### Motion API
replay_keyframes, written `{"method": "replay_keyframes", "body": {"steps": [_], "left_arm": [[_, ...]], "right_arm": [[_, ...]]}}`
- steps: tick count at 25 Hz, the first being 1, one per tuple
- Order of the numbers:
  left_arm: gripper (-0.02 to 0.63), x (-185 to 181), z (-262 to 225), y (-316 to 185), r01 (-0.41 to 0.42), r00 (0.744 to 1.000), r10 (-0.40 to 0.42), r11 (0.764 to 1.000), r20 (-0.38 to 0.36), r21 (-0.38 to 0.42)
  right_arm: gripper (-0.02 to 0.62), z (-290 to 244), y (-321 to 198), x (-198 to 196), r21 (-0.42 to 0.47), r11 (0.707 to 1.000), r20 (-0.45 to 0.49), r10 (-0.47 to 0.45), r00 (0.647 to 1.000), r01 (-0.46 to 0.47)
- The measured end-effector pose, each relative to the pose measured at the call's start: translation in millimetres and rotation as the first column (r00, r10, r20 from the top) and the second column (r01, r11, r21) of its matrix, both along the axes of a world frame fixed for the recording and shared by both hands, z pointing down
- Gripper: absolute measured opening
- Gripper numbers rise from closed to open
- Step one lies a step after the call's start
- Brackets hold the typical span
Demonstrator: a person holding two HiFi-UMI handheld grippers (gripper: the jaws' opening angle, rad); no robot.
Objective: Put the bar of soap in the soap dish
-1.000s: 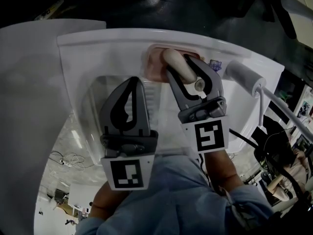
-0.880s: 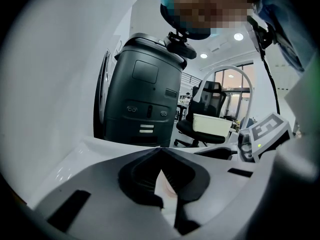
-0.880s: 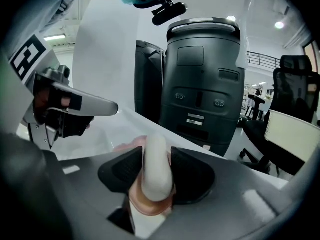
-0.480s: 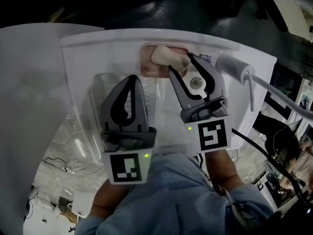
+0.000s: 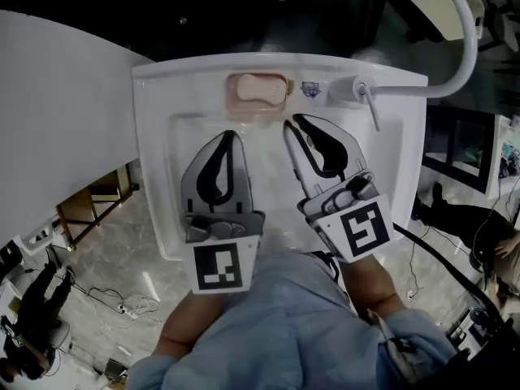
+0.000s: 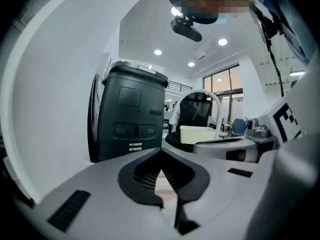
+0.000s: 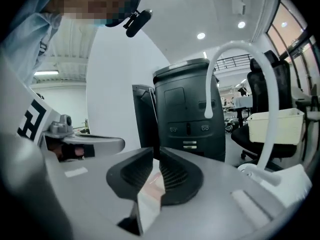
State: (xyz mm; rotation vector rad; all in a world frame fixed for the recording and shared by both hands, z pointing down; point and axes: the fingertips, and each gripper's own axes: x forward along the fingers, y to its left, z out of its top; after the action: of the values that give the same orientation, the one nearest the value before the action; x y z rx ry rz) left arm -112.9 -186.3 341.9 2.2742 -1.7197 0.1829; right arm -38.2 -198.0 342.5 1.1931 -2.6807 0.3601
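One white sink (image 5: 154, 136) fills the middle of the head view, seen from steeply above, with a white wall panel (image 5: 57, 120) on its left.

Sleeves: pale blue cloth (image 5: 276, 323) covers the person's arms at the lower edge.

Left gripper (image 5: 230, 136): held over the basin and pointing toward the back rim. In the left gripper view its fingers (image 6: 172, 176) meet at the tips, with nothing between them. Its marker cube (image 5: 220, 268) faces the camera.

Right gripper (image 5: 292, 123): held beside the left one over the basin, turned slightly aslant. In the right gripper view its fingers (image 7: 172, 176) stand at a narrow gap and are closing; nothing is between them. Its marker cube (image 5: 364, 230) is tilted.

Tap (image 5: 361, 90): mounted on the back rim at the right, with a white curved pipe (image 5: 463, 39) rising from it.

Soap dish (image 5: 234, 96): pinkish, set on the back rim left of the tap and beyond both grippers' fingertips.

Bar of soap (image 5: 260, 90): pale, lying inside the soap dish, clear of both grippers.

Sticker (image 5: 310, 89): small, blue, on the rim between dish and tap; its print is too small to read.
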Motion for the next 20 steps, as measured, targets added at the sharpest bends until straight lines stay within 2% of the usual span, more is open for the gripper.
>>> {"method": "replay_keyframes", "body": {"steps": [4,12,20], "left_arm": [[0.005,18.1,-29.9,21.8,-0.017,1.0,0.015,0.998,0.024,0.069],[0.005,59.6,-84.5,77.8,-0.04,0.997,0.026,0.981,0.075,0.188],[0.005,72.3,-116.9,114.1,-0.03,0.996,0.007,0.965,0.09,0.262]], "right_arm": [[0.003,-30.3,28.6,11.2,0.057,0.998,0.028,0.012,1.0,-0.014],[0.002,-85.2,86.4,43.6,0.142,0.989,0.063,0.034,0.997,-0.043],[0.002,-116.7,120.2,53.6,0.225,0.974,0.083,0.018,0.996,-0.036]]}}
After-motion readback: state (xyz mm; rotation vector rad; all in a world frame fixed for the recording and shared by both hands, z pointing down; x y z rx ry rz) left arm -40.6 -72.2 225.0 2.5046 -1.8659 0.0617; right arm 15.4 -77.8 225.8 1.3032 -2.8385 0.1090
